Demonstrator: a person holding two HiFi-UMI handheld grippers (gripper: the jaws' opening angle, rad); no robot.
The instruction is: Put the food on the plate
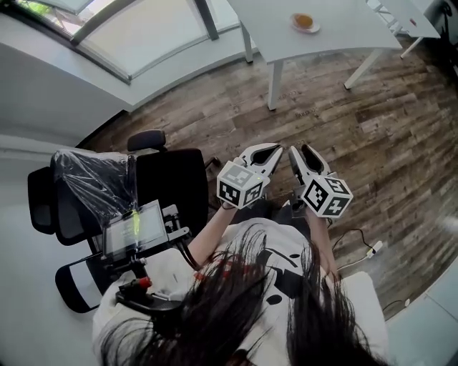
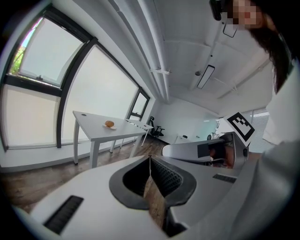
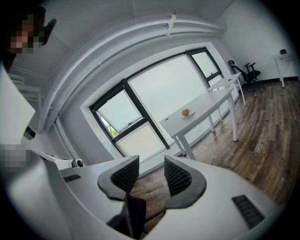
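An orange-brown piece of food lies on a small white plate on a white table far ahead across the wooden floor. The left gripper view shows the food small on that table, and so does the right gripper view, with the food and the table. Both grippers are held close to the person's chest, far from the table. My left gripper is shut with its pads meeting on nothing. My right gripper has its pads a little apart, with only floor showing between them.
A black office chair and a plastic-wrapped chair stand at the person's left. A small screen on a mount is beside them. A power strip with cable lies on the floor at right. A second white table stands behind the first.
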